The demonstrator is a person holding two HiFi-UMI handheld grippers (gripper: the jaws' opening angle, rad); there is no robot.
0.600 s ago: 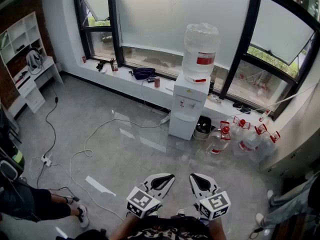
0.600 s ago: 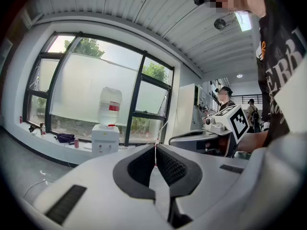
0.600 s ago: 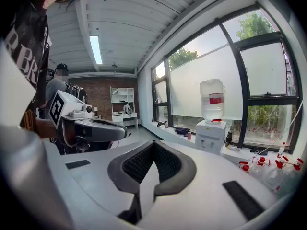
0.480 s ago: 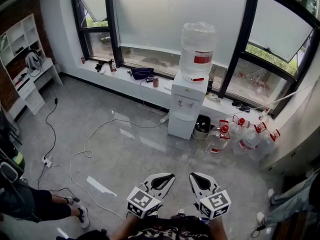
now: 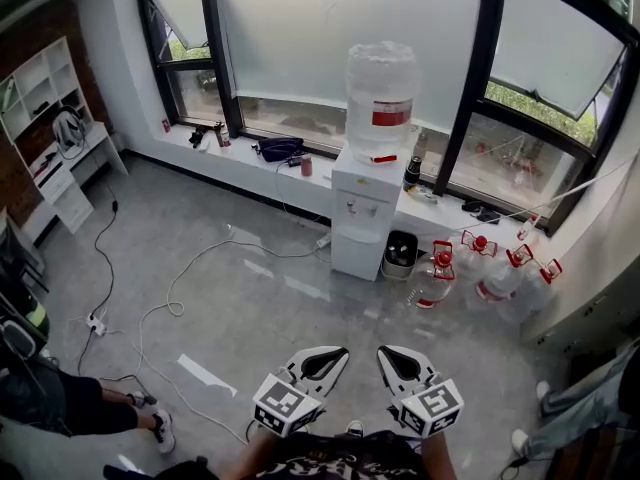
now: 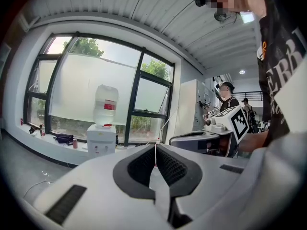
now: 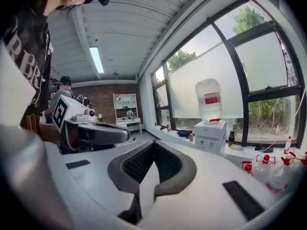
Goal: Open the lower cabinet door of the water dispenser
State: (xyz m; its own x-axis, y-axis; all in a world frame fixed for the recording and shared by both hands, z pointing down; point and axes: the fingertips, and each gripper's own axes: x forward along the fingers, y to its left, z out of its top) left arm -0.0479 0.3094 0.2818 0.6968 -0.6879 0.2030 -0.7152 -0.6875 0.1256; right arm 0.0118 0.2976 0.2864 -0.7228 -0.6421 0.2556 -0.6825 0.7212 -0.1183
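The white water dispenser (image 5: 362, 208) stands against the window wall, a large clear bottle (image 5: 380, 98) on top. Its lower cabinet door (image 5: 356, 252) looks closed. My left gripper (image 5: 334, 354) and right gripper (image 5: 386, 354) hover side by side at the bottom of the head view, far from the dispenser across open floor. Both are shut with nothing between the pads. In the left gripper view the left gripper (image 6: 155, 148) points toward the dispenser (image 6: 101, 141). In the right gripper view the right gripper (image 7: 153, 143) also faces the dispenser (image 7: 210, 136).
Several red-capped water jugs (image 5: 492, 268) and a black bin (image 5: 401, 251) sit on the floor right of the dispenser. White cables (image 5: 180, 293) trail over the grey floor at left. A seated person's legs (image 5: 80, 408) are at the lower left, a white shelf (image 5: 45, 138) beyond.
The dispenser has shifted a little left and up in the head view. Both grippers keep their place at the bottom edge, still shut.
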